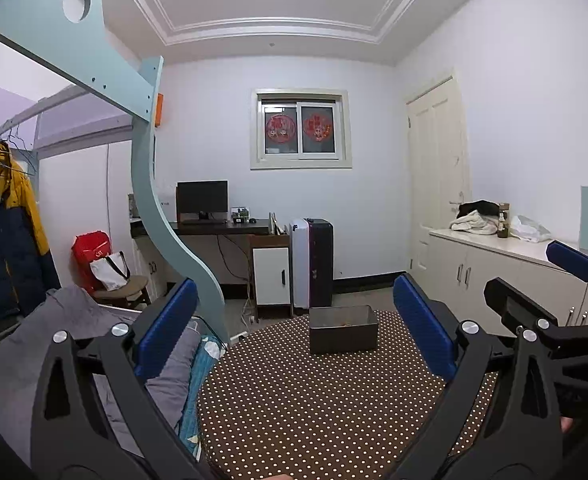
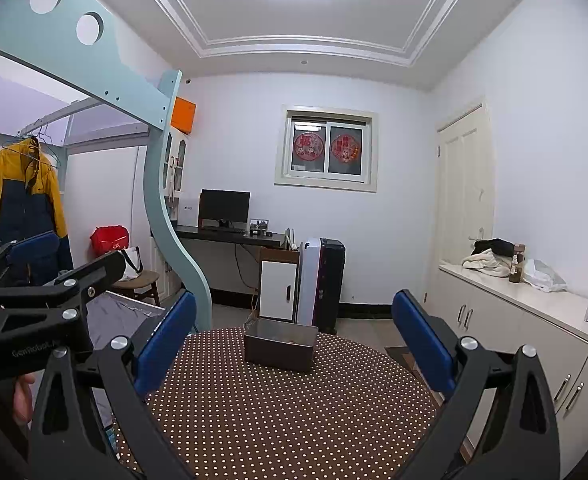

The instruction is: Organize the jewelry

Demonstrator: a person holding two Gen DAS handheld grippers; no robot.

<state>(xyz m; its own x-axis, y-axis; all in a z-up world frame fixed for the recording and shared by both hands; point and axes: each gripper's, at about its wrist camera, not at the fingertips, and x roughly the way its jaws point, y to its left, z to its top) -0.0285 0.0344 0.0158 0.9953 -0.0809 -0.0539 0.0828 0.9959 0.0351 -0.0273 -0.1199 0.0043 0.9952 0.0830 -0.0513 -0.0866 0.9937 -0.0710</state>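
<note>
A dark open box (image 1: 342, 330) stands at the far side of a round table with a brown polka-dot cloth (image 1: 313, 408). Something small and orange lies inside it, too small to identify. The box also shows in the right wrist view (image 2: 280, 345), on the same cloth (image 2: 286, 412). My left gripper (image 1: 294, 332) is open and empty, held above the near part of the table. My right gripper (image 2: 294, 340) is open and empty, also above the table. The right gripper shows at the right edge of the left wrist view (image 1: 541, 280), and the left gripper at the left of the right wrist view (image 2: 54, 264).
A bed with grey bedding (image 1: 74, 344) and a pale blue loft frame (image 1: 166, 216) stand left of the table. White cabinets (image 2: 533, 332) run along the right wall. A desk with a monitor (image 1: 202, 200), a suitcase (image 1: 311, 264) and a chair (image 1: 122, 288) stand farther back.
</note>
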